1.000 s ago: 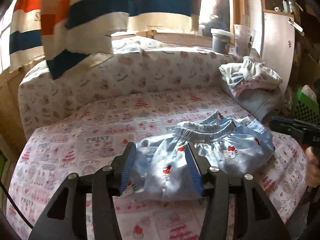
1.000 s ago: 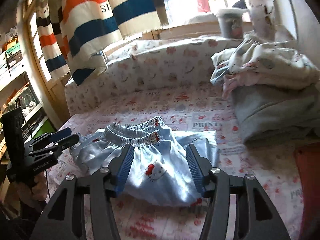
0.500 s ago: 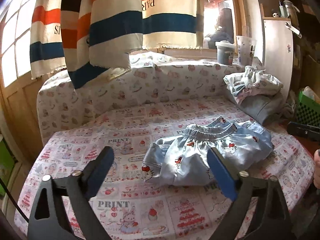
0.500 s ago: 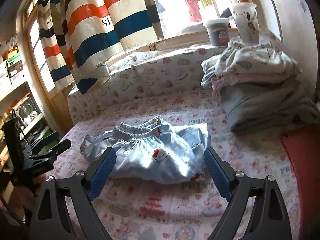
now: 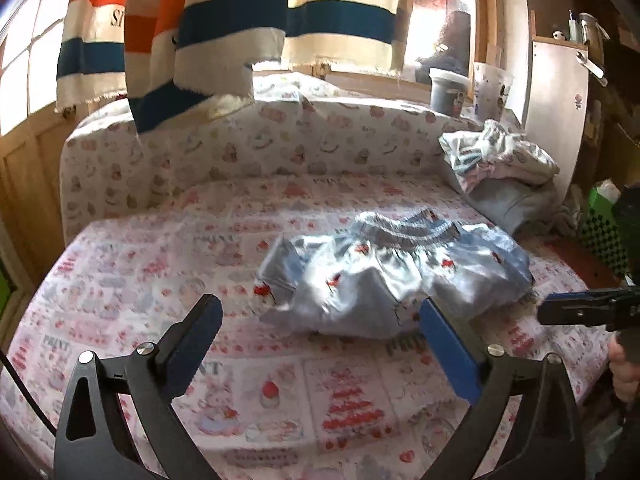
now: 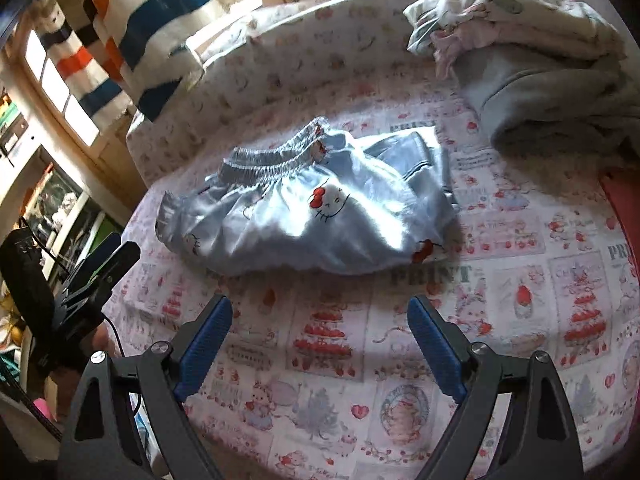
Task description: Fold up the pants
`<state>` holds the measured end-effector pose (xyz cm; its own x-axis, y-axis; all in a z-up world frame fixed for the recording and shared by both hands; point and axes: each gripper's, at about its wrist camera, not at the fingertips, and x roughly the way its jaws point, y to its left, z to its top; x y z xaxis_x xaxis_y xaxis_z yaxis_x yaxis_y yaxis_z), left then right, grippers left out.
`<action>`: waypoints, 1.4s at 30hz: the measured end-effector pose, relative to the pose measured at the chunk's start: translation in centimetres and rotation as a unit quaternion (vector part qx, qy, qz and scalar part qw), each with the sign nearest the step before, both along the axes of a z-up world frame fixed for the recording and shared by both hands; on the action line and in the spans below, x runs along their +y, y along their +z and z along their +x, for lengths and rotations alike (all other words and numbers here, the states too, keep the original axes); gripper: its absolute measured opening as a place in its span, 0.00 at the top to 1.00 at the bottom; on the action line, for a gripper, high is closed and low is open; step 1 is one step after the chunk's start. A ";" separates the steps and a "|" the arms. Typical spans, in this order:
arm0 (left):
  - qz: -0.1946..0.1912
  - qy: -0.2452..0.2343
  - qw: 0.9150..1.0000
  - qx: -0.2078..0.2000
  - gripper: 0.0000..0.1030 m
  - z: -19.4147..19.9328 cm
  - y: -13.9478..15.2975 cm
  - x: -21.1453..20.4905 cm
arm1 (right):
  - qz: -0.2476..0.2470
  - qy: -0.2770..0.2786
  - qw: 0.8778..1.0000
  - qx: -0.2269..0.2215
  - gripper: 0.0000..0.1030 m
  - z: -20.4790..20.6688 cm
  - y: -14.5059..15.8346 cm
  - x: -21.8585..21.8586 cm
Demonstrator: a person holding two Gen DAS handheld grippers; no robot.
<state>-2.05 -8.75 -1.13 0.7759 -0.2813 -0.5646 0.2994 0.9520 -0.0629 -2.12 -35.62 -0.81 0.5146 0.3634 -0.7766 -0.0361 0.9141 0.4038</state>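
sunlight is coming through a wood-framed window hung with striped curtains in orange, blue and cream, and falling on a daybed covered in a pink-and-white printed sheet. a padded back cushion in a similar print is running along the far side, and a pile of folded clothes is sitting at the right end, with two cups standing on the sill behind it. the light blue pants, printed with a cat face and red bows, are lying bunched near the middle of the sheet, their long axis running side to side, the gathered elastic waistband turned toward the back cushion and the folded edge toward the near edge. the left gripper is hovering at the near left of the pants, its blue-padded jaws spread wide with nothing pinched between them. the right gripper is hanging over bare sheet just short of the pants, jaws likewise wide and empty.
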 end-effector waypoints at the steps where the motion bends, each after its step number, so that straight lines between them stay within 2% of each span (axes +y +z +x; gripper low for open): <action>1: 0.001 -0.002 1.000 0.003 0.05 -0.1 -0.1 -0.1 | 0.003 0.009 1.000 0.008 0.12 0.3 -0.3 0.4; 4: 0.005 -0.003 1.000 0.007 0.05 -0.3 -0.3 -0.2 | 0.020 0.022 0.999 0.033 0.12 1.3 -1.4 1.1; 10: -0.005 -0.008 1.000 0.020 0.05 0.1 -0.6 0.2 | 0.007 -0.002 1.000 0.015 0.12 3.1 -1.5 1.4; 13: -0.017 -0.014 0.999 0.036 0.05 0.5 -1.1 0.1 | 0.004 -0.035 0.999 -0.002 0.12 4.0 -1.8 0.5; 16: -0.065 -0.040 0.994 0.076 0.05 1.4 -1.9 0.1 | 0.035 -0.060 0.997 -0.025 0.12 4.7 -2.1 -0.8; 18: -0.124 -0.068 0.983 0.116 0.05 2.5 -2.4 0.0 | 0.062 -0.075 0.995 -0.035 0.11 5.0 -2.3 -1.2; 21: -0.193 -0.059 0.965 0.169 0.05 4.6 -3.7 0.1 | 0.112 -0.089 0.989 -0.045 0.10 5.6 -2.6 -1.4; 25: -0.255 -0.029 0.952 0.168 0.06 5.5 -4.1 0.9 | 0.159 -0.099 0.981 -0.057 0.10 6.1 -2.9 -1.6; 29: -0.271 0.014 0.949 0.159 0.06 6.7 -4.1 1.1 | 0.150 -0.098 0.982 -0.058 0.11 6.4 -3.0 -1.3; 32: -0.252 0.034 0.954 0.156 0.07 7.8 -4.2 0.6 | 0.131 -0.104 0.984 -0.060 0.16 6.9 -3.0 -1.1; 33: -0.245 0.042 0.957 0.151 0.10 8.0 -4.2 0.4 | 0.117 -0.107 0.985 -0.061 0.19 7.1 -2.9 -0.9; 35: -0.218 0.063 0.963 0.142 0.19 8.3 -4.2 -0.1 | 0.095 -0.109 0.988 -0.061 0.31 7.3 -3.0 -0.9; 36: -0.201 0.071 0.967 0.137 0.28 8.4 -4.3 -0.2 | 0.078 -0.109 0.989 -0.063 0.35 7.5 -3.0 -0.7; 37: -0.178 0.083 0.972 0.132 0.45 8.5 -4.3 -0.6 | 0.066 -0.109 0.990 -0.063 0.44 7.6 -3.1 -0.7; 38: -0.160 0.090 0.974 0.132 0.56 8.6 -4.4 -0.8 | 0.054 -0.110 0.990 -0.063 0.55 7.6 -3.2 -0.7; 39: -0.157 0.086 0.974 0.136 0.72 8.8 -4.5 -0.9 | 0.039 -0.113 0.991 -0.063 0.59 7.7 -3.2 -0.7; 40: -0.157 0.078 0.975 0.139 0.84 8.9 -4.7 -1.0 | 0.035 -0.112 0.991 -0.063 0.67 7.7 -3.3 -0.7; 42: -0.149 0.066 0.978 0.131 0.92 8.8 -4.4 -1.4 | 0.039 -0.105 0.992 -0.063 0.80 7.8 -3.5 -0.7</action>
